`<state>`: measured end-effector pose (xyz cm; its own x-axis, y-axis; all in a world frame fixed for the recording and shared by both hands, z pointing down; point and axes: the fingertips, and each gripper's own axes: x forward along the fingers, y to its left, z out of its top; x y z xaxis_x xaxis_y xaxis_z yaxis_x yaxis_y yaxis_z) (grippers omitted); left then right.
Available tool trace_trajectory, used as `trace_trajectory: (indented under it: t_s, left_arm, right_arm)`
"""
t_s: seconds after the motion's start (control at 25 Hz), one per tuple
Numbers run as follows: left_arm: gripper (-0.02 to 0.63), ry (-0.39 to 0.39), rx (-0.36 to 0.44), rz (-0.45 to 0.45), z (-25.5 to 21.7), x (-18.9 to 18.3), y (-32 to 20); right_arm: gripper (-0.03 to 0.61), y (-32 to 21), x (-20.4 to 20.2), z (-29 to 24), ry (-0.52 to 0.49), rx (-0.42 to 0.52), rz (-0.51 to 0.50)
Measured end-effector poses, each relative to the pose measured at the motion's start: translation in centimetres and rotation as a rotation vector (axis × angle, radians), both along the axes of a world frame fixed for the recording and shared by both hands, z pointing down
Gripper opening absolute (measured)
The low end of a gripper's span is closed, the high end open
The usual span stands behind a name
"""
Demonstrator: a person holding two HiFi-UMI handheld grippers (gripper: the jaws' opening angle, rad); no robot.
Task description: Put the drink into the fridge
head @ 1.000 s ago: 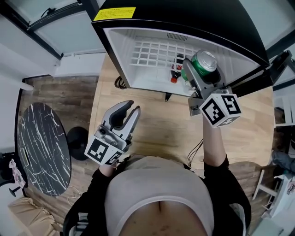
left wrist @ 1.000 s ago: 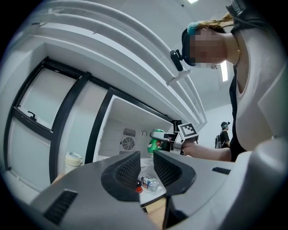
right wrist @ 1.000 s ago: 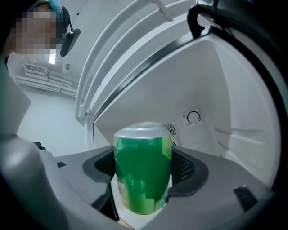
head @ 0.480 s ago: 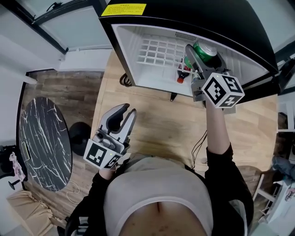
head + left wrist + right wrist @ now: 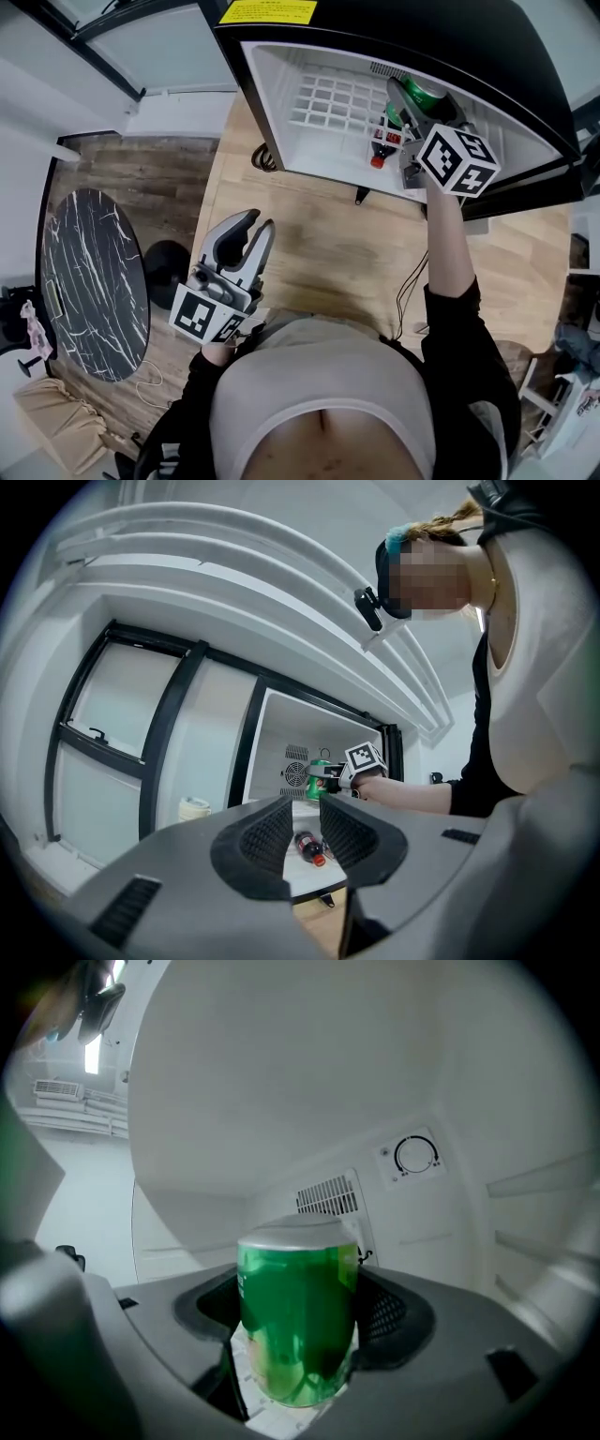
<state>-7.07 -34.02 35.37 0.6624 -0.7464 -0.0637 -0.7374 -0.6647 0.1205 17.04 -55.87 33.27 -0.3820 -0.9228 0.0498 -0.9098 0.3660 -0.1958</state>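
Note:
The drink is a green can (image 5: 422,91) held upright, with my right gripper (image 5: 424,105) shut on it inside the open fridge (image 5: 281,103). In the right gripper view the green can (image 5: 295,1335) sits between the pads, with the fridge's white back wall close behind. A small dark bottle with a red cap (image 5: 380,150) lies on the fridge floor to the left of the can. My left gripper (image 5: 248,234) hangs over the wooden table (image 5: 328,253), open and holding nothing. From the left gripper view, the can (image 5: 319,772) and the bottle (image 5: 309,847) show past the left gripper (image 5: 306,808).
A white wire shelf (image 5: 333,103) fills the fridge's left part. A dial (image 5: 415,1155) and a vent (image 5: 328,1192) mark the back wall. A round black marble table (image 5: 89,286) stands at the left. A cable (image 5: 408,291) runs over the wooden table's right side.
My right gripper has carried the green can forward, from the fridge's opening to deeper inside it. The left gripper has hardly moved.

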Motion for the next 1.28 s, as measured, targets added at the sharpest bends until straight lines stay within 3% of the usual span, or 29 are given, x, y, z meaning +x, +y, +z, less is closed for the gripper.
trace_trajectory:
  t_s: [0.2,0.64,1.28]
  left_arm:
    - [0.095,0.005,0.006,-0.016,-0.1,-0.6,-0.1]
    - [0.095,0.022,-0.001,-0.025,0.1,-0.9,0.0]
    - [0.095,0.054,0.002,-0.016,-0.3,-0.6,0.2]
  right_arm:
    - [0.341,-1.2,-0.3,0.7,0.013,-0.033,-0.006]
    - [0.341,-2.0,-1.2,1.7,0.141,-0.058,-0.032]
    - [0.341,-1.2,-1.6,2.1,0.194,-0.049,-0.043]
